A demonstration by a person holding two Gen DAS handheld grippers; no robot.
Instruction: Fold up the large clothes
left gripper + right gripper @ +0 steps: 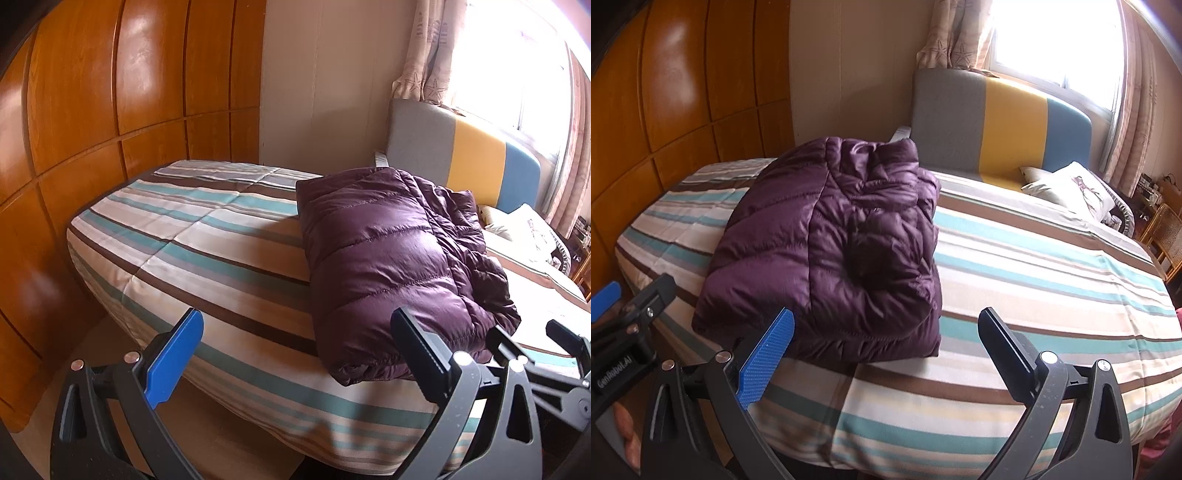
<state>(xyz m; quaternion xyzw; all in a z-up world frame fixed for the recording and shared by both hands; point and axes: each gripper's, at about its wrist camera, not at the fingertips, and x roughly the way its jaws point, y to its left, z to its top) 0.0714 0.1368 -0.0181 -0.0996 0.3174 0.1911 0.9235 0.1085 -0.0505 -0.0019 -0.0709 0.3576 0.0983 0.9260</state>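
A dark purple quilted down jacket [391, 258] lies folded into a thick bundle on the striped bed [207, 236]. It also shows in the right wrist view [827, 251], near the bed's front edge. My left gripper [295, 354] is open and empty, held off the bed's front edge, with the jacket just beyond its right finger. My right gripper [886, 354] is open and empty, just in front of the jacket's near right corner. The right gripper shows at the lower right of the left wrist view [535, 354], and the left gripper at the left edge of the right wrist view [631, 295].
A wooden wardrobe [110, 110] stands close along the bed's left side. A grey, yellow and blue headboard [997, 122] and pillows [1071, 188] are at the far end under a curtained window. A wicker chair [1163, 232] stands at the far right.
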